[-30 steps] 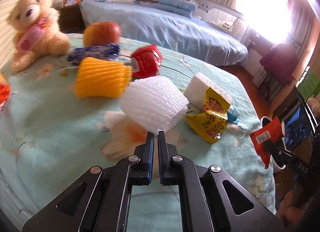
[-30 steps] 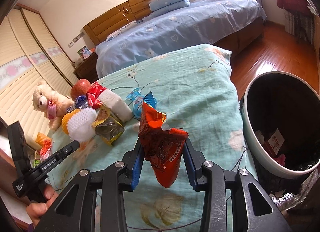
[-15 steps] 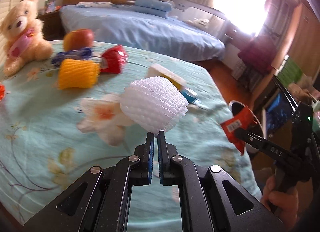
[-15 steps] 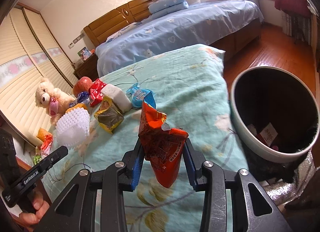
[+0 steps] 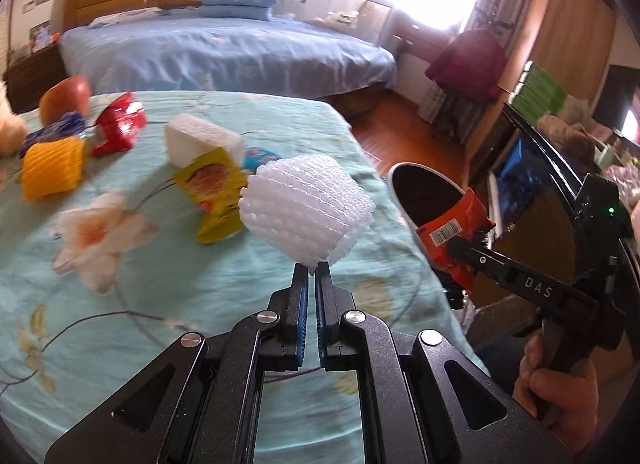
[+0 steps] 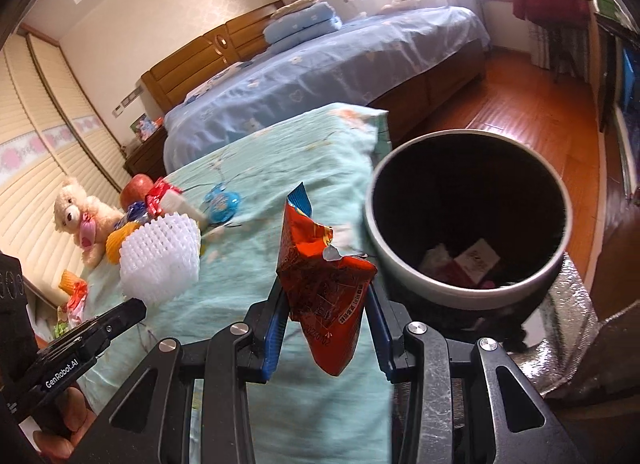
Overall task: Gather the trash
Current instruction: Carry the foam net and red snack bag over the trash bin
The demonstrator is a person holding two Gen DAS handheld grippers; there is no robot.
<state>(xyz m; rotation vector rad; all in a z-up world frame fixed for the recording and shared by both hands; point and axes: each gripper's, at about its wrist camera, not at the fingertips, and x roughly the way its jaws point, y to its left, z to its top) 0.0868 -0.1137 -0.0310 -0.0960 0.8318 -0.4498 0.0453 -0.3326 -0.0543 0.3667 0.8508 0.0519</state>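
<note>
My left gripper [image 5: 311, 269] is shut on the lower edge of a white foam fruit net [image 5: 306, 208], held up above the teal floral cloth [image 5: 160, 284]. The same white foam net [image 6: 160, 260] shows at the left of the right wrist view. My right gripper [image 6: 326, 284] is shut on a crumpled orange-red snack bag [image 6: 324, 288], which hangs just left of the round bin [image 6: 466, 298] with a pale rim and dark inside. In the left wrist view the orange snack bag [image 5: 452, 240] sits in front of the bin [image 5: 416, 180], off the cloth's right edge.
On the cloth lie a yellow wrapper [image 5: 212, 192], a white foam block [image 5: 200, 140], a red packet [image 5: 118, 124], a yellow foam net [image 5: 50, 168], a blue wrapper [image 6: 222, 202] and an apple [image 5: 64, 98]. A teddy bear [image 6: 80, 220] sits far left. Paper scraps lie inside the bin.
Both grippers have swung to the right with their loads. The bin has come closer and larger in the right wrist view; the items on the cloth have slid left in the left wrist view.
</note>
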